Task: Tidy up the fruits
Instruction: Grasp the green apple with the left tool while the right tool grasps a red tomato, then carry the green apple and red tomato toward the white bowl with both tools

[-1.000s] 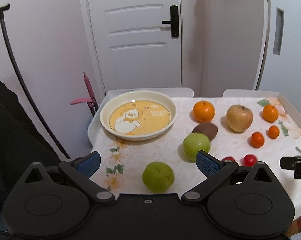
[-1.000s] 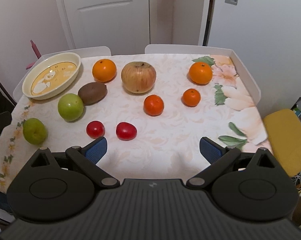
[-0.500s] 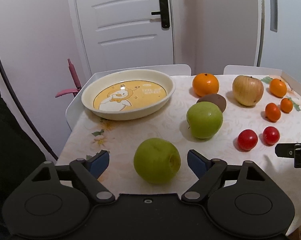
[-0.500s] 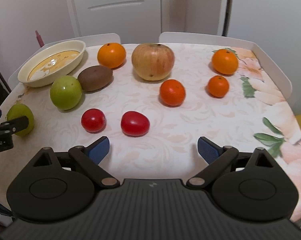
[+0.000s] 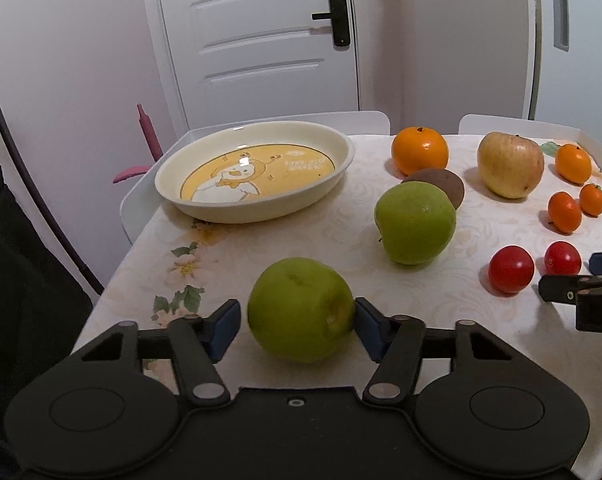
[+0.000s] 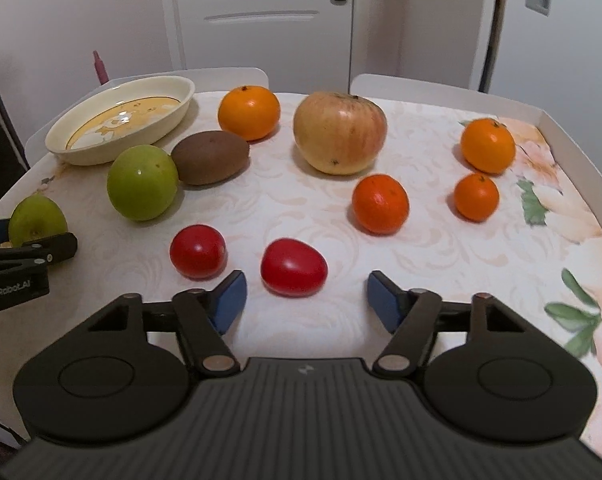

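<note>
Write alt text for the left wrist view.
The left gripper straddles a round green apple at the near edge of a floral-clothed table, its jaws having just been closing, the right pad at the apple's skin and the left just short. Beyond sits an empty cream oval dish with a cartoon print.

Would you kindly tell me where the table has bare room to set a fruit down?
The dish is empty. Bare cloth lies right of the tomato, below the small orange. It is crowded around the kiwi and green apple.
</note>
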The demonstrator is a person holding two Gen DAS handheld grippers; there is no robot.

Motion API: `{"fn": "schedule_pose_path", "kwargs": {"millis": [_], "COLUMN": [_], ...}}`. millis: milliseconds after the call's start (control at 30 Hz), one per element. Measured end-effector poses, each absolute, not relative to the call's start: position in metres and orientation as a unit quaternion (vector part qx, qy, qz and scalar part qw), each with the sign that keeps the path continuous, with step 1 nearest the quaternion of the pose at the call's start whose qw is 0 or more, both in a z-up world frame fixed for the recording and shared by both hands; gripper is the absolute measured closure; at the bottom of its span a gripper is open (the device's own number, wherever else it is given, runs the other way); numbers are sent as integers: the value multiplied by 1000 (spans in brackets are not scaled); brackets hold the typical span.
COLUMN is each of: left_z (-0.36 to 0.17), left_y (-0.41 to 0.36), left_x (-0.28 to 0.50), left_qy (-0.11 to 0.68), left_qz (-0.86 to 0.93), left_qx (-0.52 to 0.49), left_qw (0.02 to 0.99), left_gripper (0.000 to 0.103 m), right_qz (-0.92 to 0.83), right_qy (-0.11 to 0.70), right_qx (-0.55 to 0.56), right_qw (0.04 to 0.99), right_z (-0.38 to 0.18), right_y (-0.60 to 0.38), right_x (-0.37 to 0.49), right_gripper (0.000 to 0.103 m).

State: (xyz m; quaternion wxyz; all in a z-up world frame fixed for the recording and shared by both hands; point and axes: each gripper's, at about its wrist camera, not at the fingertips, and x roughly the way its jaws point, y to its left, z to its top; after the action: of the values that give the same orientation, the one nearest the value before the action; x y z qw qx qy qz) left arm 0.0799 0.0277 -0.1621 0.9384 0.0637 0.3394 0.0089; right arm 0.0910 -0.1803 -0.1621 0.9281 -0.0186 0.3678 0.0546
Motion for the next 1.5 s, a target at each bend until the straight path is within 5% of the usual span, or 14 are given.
{"fn": "schedule_pose_path", "kwargs": {"millis": [433,533,1500], "left_z": [-164,-163,-53], "left_y": [20,20,17], "left_x": [81,80,72], "left_qy": [340,340,295], "left_qz": [33,39,74], "left_qx": [63,58,35], "left_qw": [938,938,952], "left_gripper": [43,43,43], "right_qz": [86,92,168], "right_qy": [358,354,327], "right_qx": [-33,-42,-43], "right_qw": [929,930,929], "right_z": [-161,-161,-53], "right_y": [-178,-178,-190], "right_x": [93,93,135], "right_gripper": [41,52,53]}}
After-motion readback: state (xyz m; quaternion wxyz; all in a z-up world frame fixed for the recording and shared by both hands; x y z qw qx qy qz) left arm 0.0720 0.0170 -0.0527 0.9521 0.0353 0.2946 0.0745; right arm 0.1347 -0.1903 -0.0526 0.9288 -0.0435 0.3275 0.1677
